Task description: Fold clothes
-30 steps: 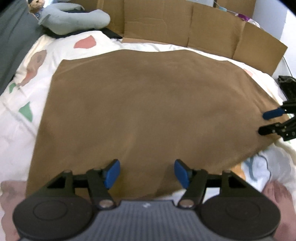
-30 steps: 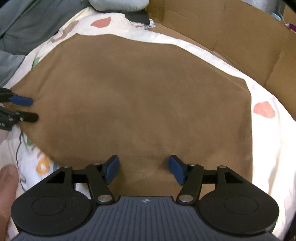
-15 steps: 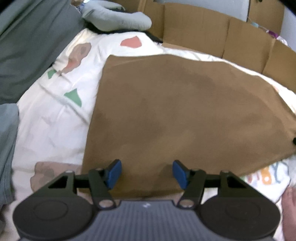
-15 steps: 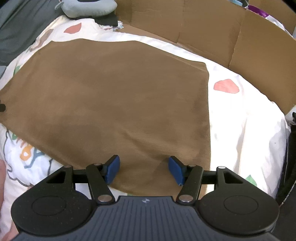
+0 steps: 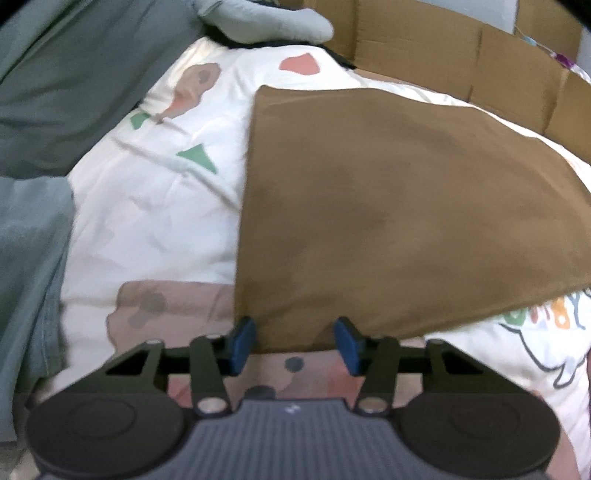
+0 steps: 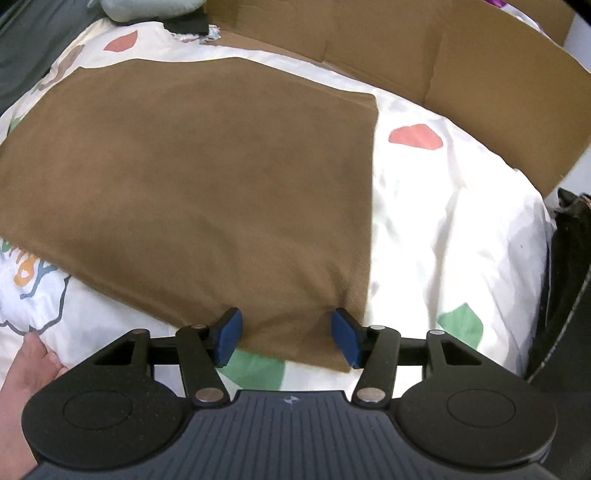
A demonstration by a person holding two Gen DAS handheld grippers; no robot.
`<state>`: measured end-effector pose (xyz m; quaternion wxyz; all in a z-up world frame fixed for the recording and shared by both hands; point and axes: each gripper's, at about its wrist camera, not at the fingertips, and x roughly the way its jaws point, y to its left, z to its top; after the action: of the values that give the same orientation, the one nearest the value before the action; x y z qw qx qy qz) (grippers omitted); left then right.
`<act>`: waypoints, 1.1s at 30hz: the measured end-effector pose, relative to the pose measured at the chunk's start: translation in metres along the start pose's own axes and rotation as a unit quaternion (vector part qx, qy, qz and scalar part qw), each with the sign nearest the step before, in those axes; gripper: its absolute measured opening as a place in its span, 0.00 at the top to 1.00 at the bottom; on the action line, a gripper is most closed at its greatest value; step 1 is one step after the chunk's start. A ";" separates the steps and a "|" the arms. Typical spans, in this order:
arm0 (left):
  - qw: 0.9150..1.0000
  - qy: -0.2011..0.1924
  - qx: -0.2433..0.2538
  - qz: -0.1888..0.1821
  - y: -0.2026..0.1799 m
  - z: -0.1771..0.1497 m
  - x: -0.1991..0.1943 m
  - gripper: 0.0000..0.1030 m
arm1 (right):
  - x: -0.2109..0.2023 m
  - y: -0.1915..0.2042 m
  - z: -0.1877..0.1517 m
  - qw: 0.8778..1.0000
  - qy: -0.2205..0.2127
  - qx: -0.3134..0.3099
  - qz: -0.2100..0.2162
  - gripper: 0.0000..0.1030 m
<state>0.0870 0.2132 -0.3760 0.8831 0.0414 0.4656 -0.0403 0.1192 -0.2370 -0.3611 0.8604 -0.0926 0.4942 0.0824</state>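
Left wrist view. Grey bedding point(image 5: 55, 110) fills the 9 to 11 o'clock side. Next, the white patterned bedsheet point(image 5: 155, 206), printed with green, pink and brown shapes. A grey plush toy point(image 5: 266, 22) lies at 12 o'clock. The brown cloth point(image 5: 388, 206) lies flat on the sheet from centre out to 3 o'clock, its near left corner at 6 o'clock. Cardboard panels point(image 5: 461, 48) stand behind it at 1 o'clock.

The left gripper point(image 5: 293, 341) sits over that near left corner. Its jaws have just been closing; the corner's edge lies between the blue pads, which stand apart and do not press on it.

Right wrist view. A hand point(image 6: 22, 373) shows at 8 o'clock, resting at the sheet's edge. The brown cloth point(image 6: 192, 177) spreads from 9 o'clock to centre; its near right corner is at 6 o'clock. White bedsheet point(image 6: 443, 229) is at 3 o'clock, cardboard point(image 6: 480, 81) at 1 o'clock.

The right gripper point(image 6: 286, 334) straddles the near right corner. Its jaws have just been closing, cloth between them, pads not yet pinching.
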 end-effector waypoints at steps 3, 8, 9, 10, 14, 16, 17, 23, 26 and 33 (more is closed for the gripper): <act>1.000 0.001 -0.012 0.002 0.003 0.001 -0.004 0.56 | -0.002 -0.001 -0.001 1.000 0.004 0.002 -0.007 0.47; 0.998 -0.003 -0.055 -0.004 0.014 0.003 -0.014 0.56 | -0.014 -0.015 -0.002 0.999 0.007 0.042 -0.012 0.49; 0.998 -0.003 -0.065 -0.006 0.017 0.003 -0.015 0.56 | -0.017 -0.019 -0.002 0.998 0.006 0.054 -0.008 0.49; 0.997 -0.002 -0.073 -0.010 0.021 0.003 -0.015 0.56 | -0.021 -0.024 -0.003 0.998 0.006 0.068 -0.004 0.51; 0.994 0.004 -0.108 -0.021 0.036 0.004 -0.011 0.56 | -0.025 -0.039 -0.010 0.989 0.011 0.146 0.032 0.52; 0.987 0.013 -0.155 -0.038 0.050 0.003 -0.008 0.56 | -0.017 -0.051 -0.017 0.976 0.019 0.209 0.060 0.54; 0.983 0.014 -0.177 -0.044 0.055 0.002 -0.007 0.56 | -0.013 -0.057 -0.020 0.968 0.022 0.240 0.074 0.55; 0.954 0.017 -0.287 -0.086 0.079 -0.007 0.002 0.56 | 0.004 -0.083 -0.039 0.907 0.014 0.398 0.137 0.56; 0.940 0.014 -0.322 -0.109 0.084 -0.010 0.007 0.56 | 0.013 -0.090 -0.047 0.881 0.012 0.447 0.156 0.57; 0.897 0.011 -0.417 -0.147 0.097 -0.024 0.022 0.54 | 0.024 -0.097 -0.064 0.819 0.013 0.542 0.188 0.57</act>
<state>0.0905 0.3117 -0.4042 0.7979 -0.3994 0.4505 0.0286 0.1000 -0.3450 -0.4058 0.7331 0.4826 0.4776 -0.0398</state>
